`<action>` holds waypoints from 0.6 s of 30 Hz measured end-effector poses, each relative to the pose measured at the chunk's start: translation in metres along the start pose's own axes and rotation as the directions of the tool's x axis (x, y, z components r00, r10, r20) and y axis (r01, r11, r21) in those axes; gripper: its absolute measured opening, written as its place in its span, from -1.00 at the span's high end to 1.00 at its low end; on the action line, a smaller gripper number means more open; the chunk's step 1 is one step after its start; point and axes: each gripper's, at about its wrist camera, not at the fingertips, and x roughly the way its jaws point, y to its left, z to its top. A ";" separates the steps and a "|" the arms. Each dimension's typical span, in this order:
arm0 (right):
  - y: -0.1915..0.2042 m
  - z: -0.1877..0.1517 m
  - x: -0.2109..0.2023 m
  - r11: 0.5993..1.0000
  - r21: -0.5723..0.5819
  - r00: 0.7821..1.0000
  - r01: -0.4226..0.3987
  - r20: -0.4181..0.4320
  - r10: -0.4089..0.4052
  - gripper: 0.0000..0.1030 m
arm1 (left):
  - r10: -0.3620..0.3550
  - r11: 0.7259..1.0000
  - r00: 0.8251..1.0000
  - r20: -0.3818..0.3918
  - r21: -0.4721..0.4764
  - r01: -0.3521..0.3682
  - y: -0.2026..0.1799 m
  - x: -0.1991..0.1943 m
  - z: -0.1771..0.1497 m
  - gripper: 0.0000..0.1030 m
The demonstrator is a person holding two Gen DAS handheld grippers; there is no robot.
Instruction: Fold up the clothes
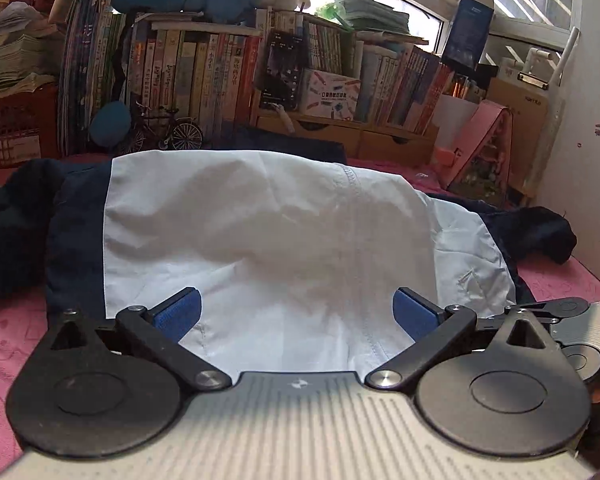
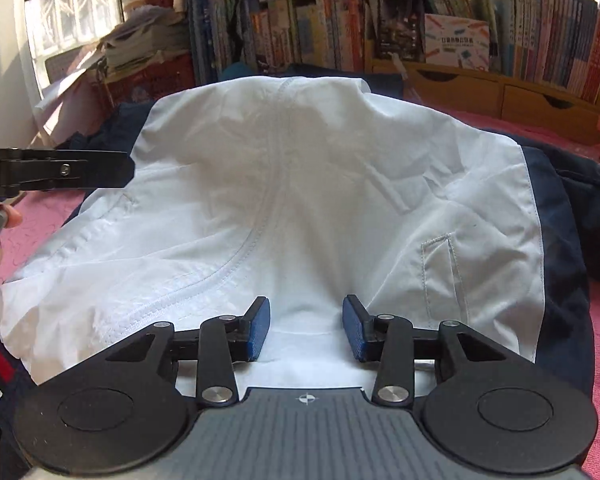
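Left-wrist view: the white-and-navy nylon jacket lies bunched on the pink bedspread; left gripper spread wide, right gripper part-open, both seemingly empty, poised to grab the hem.

The jacket fills the middle of the pink bed, leaving bare strips on its left and right where a gripper could pass. The far side is walled off by packed books, wooden drawers and a small model bicycle. On the right, a pink box blocks the far corner. The left gripper hangs over the jacket's left edge.
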 end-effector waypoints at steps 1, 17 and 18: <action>0.001 0.001 -0.003 1.000 -0.018 1.000 -0.018 -0.021 0.018 0.19 | 0.026 1.000 0.999 -0.030 0.010 -0.026 0.001 0.007 -0.007 -0.98; -0.091 0.192 0.114 0.989 0.144 0.999 0.042 -0.001 -0.042 -0.56 | 0.111 0.984 0.990 -0.086 0.147 -0.097 -0.007 0.016 -0.041 -1.00; -0.094 0.200 0.137 0.987 0.156 0.998 0.047 -0.043 -0.040 -0.55 | 0.110 0.984 0.990 -0.085 0.147 -0.097 -0.008 0.016 -0.041 -1.00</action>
